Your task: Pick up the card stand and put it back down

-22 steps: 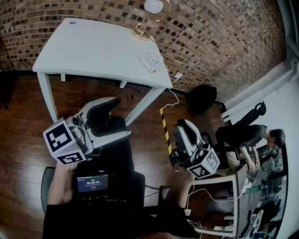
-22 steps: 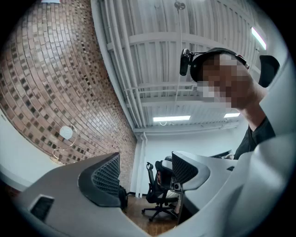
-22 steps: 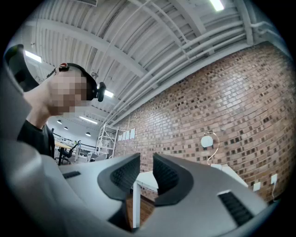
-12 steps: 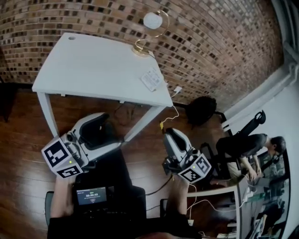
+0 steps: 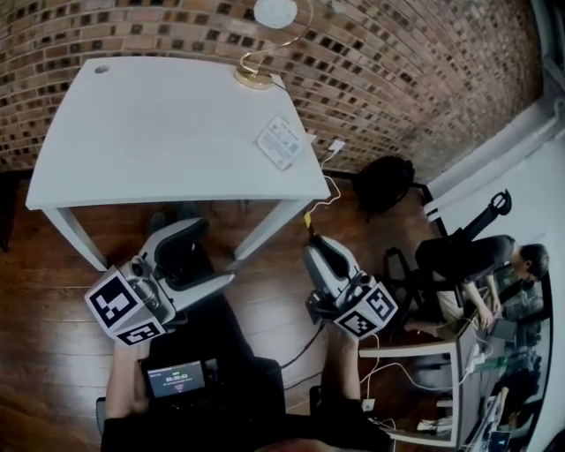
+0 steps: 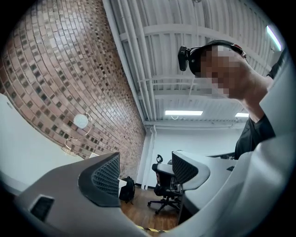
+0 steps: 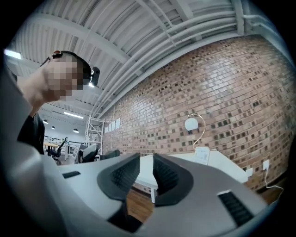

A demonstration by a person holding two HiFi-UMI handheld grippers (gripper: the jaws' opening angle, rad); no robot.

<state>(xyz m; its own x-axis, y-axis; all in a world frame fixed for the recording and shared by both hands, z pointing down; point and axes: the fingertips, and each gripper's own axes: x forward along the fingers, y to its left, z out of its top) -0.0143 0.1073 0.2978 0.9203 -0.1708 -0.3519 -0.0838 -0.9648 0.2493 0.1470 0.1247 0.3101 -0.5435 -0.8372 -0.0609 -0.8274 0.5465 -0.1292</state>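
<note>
The card stand (image 5: 281, 141), a small white card holder, rests near the right end of the white table (image 5: 132, 132), close to a gold lamp (image 5: 263, 26) with a white globe. In the right gripper view the card stand (image 7: 202, 155) shows beyond the jaws, under the lamp (image 7: 192, 124). Both grippers hang in front of the table over the wooden floor, well short of the stand. My left gripper (image 5: 201, 261) (image 6: 145, 173) is open wide and holds nothing. My right gripper (image 5: 320, 258) (image 7: 145, 170) has a narrower gap between its jaws, also with nothing in it.
A white cable and plug (image 5: 334, 146) hang off the table's right end. Yellow-black tape (image 5: 307, 221) marks the floor. A dark bag (image 5: 386, 184) lies by the brick wall. A seated person (image 5: 468, 258) works at a desk on the right. A small screen (image 5: 175, 378) sits at my chest.
The table has come nearer and fills more of the head view. Both grippers stay low in front of it, the right one shifted left; jaw gaps look unchanged.
</note>
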